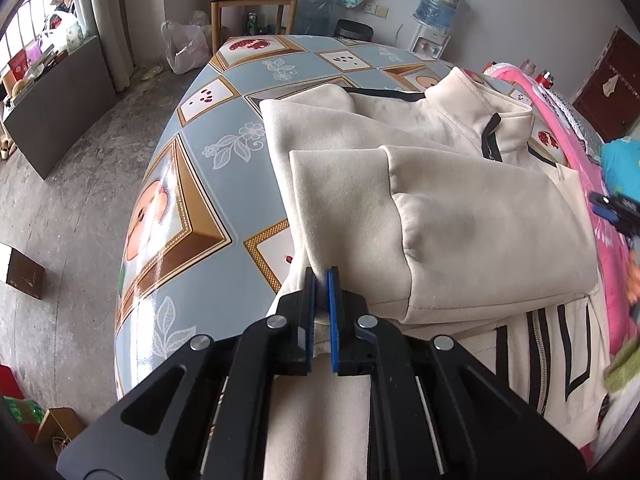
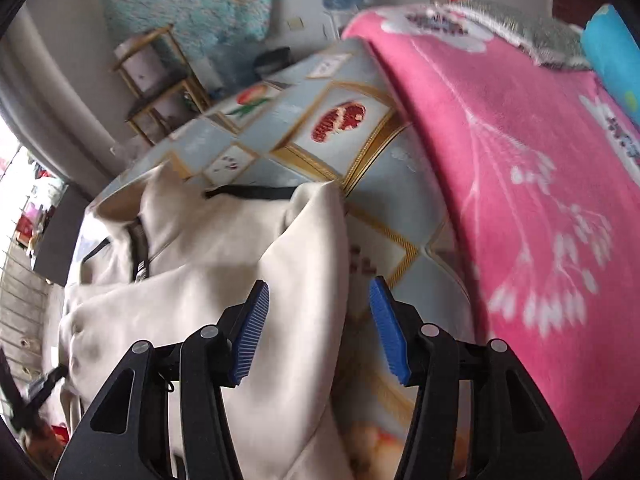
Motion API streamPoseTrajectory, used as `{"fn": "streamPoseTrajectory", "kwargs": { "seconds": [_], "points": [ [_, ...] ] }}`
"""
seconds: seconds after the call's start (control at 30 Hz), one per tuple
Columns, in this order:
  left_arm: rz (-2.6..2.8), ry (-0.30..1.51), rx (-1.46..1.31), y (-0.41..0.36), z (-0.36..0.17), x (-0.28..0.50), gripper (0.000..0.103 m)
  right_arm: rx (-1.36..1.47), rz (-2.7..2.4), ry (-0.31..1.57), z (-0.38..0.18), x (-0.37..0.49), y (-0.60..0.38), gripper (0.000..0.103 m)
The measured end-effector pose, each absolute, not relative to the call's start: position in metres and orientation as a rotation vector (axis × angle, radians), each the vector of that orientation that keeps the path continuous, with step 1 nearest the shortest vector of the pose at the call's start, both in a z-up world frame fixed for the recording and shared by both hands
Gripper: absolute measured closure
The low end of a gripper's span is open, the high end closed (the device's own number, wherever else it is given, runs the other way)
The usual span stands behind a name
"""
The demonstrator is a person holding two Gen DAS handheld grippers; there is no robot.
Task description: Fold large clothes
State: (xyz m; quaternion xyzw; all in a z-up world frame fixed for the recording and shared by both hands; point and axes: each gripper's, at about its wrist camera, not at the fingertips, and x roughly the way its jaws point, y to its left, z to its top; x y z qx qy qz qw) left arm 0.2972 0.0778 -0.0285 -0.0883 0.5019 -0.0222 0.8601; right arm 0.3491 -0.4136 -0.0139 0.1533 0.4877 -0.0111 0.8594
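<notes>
A cream jacket (image 1: 460,200) with black trim lies on the patterned table (image 1: 208,184), both sleeves folded across its front, collar at the far right. My left gripper (image 1: 321,276) is shut on the jacket's near left edge and holds that fold of cloth slightly raised. In the right wrist view the same jacket (image 2: 224,264) fills the lower left. My right gripper (image 2: 319,292) is open, its blue pads apart over the jacket's right edge and the tablecloth (image 2: 400,184), holding nothing. The right gripper also shows at the far right of the left wrist view (image 1: 614,206).
A pink floral blanket (image 2: 520,160) covers the table's right side, with a turquoise item (image 1: 624,164) on it. A wooden chair (image 1: 252,4), a water dispenser (image 1: 434,12) and plastic bags stand beyond the table. Concrete floor with boxes lies to the left.
</notes>
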Motion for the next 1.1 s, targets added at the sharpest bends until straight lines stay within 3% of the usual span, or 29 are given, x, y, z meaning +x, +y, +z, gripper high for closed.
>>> {"fn": "streamPoseTrajectory", "kwargs": {
  "seconds": [0.1,0.13,0.23,0.33,0.6,0.67,0.77,0.93,1.1],
  "points": [
    [-0.043,1.050,-0.167,0.075,-0.030,0.297,0.097,0.336,-0.037,1.050,-0.031,0.371,-0.417,0.081],
    [-0.042,1.048,-0.162,0.075,-0.030,0.297,0.097,0.331,-0.025,1.050,-0.034,0.376,-0.415,0.096],
    [-0.042,1.040,-0.147,0.074,-0.030,0.295,0.097,0.312,0.012,0.961,-0.020,0.375,-0.409,0.097],
    [-0.038,1.036,-0.151,0.074,-0.030,0.295,0.097,0.311,0.003,0.853,-0.005,0.362,-0.412,0.097],
    [-0.049,1.032,-0.145,0.074,-0.030,0.295,0.097,0.302,-0.076,0.922,-0.045,0.375,-0.426,0.096],
    [-0.055,1.025,-0.163,0.077,-0.027,0.294,0.094,0.296,-0.103,0.924,-0.035,0.375,-0.425,0.078],
    [-0.063,0.958,-0.209,0.085,-0.012,0.287,0.094,0.208,-0.159,0.852,-0.005,0.357,-0.417,0.059],
    [-0.077,0.867,-0.133,0.068,0.011,0.291,0.094,0.102,-0.012,0.828,0.020,0.326,-0.371,0.059],
    [-0.008,0.923,-0.017,0.050,0.001,0.299,0.094,-0.045,0.131,0.920,-0.008,0.315,-0.310,0.059]
  ]
}}
